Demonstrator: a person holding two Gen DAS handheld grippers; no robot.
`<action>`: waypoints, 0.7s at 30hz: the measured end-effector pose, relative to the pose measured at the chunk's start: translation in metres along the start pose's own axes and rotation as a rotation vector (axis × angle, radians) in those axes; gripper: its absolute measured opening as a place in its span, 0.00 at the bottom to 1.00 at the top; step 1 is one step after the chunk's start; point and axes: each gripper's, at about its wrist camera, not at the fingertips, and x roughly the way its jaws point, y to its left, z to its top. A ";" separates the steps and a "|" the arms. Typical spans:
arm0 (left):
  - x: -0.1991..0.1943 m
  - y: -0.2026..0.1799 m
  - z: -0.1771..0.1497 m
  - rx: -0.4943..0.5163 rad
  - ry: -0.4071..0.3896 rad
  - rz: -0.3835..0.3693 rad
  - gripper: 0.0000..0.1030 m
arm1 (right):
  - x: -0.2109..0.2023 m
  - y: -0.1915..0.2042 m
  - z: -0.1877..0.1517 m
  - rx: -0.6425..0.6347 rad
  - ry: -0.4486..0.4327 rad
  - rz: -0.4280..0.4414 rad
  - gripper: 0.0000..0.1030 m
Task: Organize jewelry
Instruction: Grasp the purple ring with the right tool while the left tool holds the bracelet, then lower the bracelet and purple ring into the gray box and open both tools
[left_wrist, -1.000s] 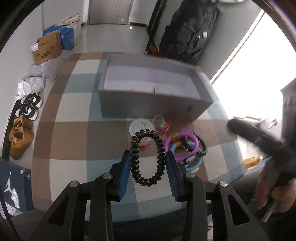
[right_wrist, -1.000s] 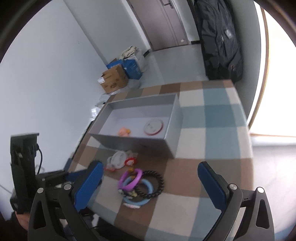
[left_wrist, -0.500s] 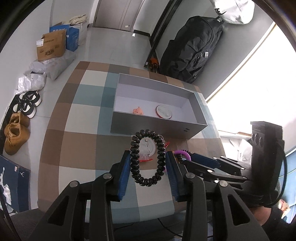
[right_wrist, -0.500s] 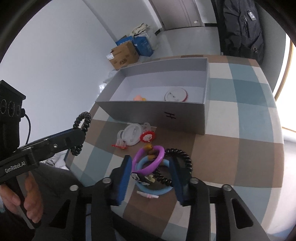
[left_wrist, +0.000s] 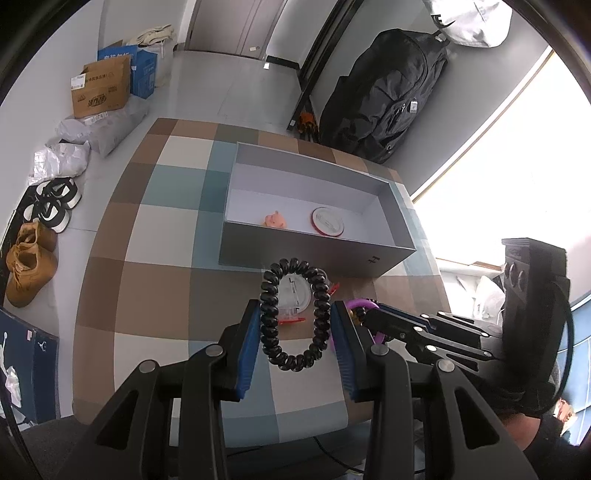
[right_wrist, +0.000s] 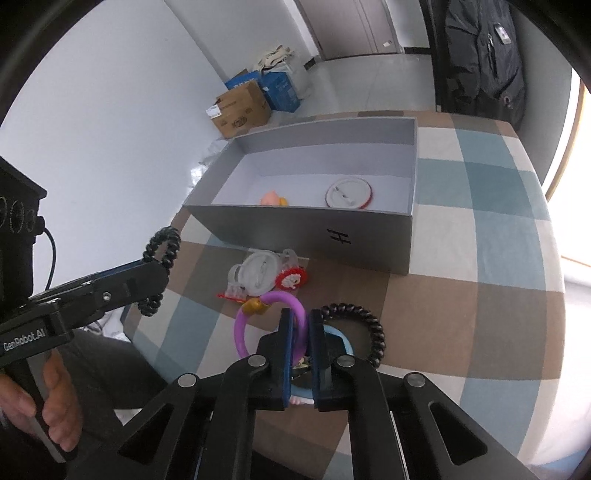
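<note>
a pale floor (left_wrist: 221, 81) and white walls surround a round bench (left_wrist: 147, 236) covered in brown, teal and cream checks; a black backpack (left_wrist: 380, 96) leans by the far wall, and two cardboard boxes (left_wrist: 101, 88), some bags and several shoes (left_wrist: 29, 251) lie on the floor. on the bench stands one open grey box (right_wrist: 306, 229), holding one pink figure (right_wrist: 272, 198) and one round white badge (right_wrist: 349, 192). in front of the box lie one more white badge (right_wrist: 258, 271), one red-frilled clip (right_wrist: 291, 278), one clear clip, one blue ring (right_wrist: 341, 339) and one black coil bracelet (right_wrist: 365, 325). the left gripper (left_wrist: 295, 332) is above the bench's near side, its fingers (left_wrist: 247, 347) pressing the two sides of a second black coil bracelet, the held coil (left_wrist: 295, 314), lifted off the surface. the right gripper (right_wrist: 302, 343) has its fingers (right_wrist: 286, 354) nearly together, pinching one purple ring (right_wrist: 255, 317) just in front of the blue ring.
</note>
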 end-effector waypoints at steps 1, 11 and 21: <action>0.000 0.000 0.000 0.000 -0.001 0.000 0.31 | -0.001 0.001 0.000 -0.005 -0.006 0.000 0.07; -0.003 -0.003 0.006 -0.007 -0.036 -0.004 0.31 | -0.022 0.005 0.014 -0.004 -0.098 0.036 0.07; -0.005 -0.012 0.025 0.004 -0.097 -0.017 0.31 | -0.045 0.000 0.040 0.017 -0.202 0.075 0.07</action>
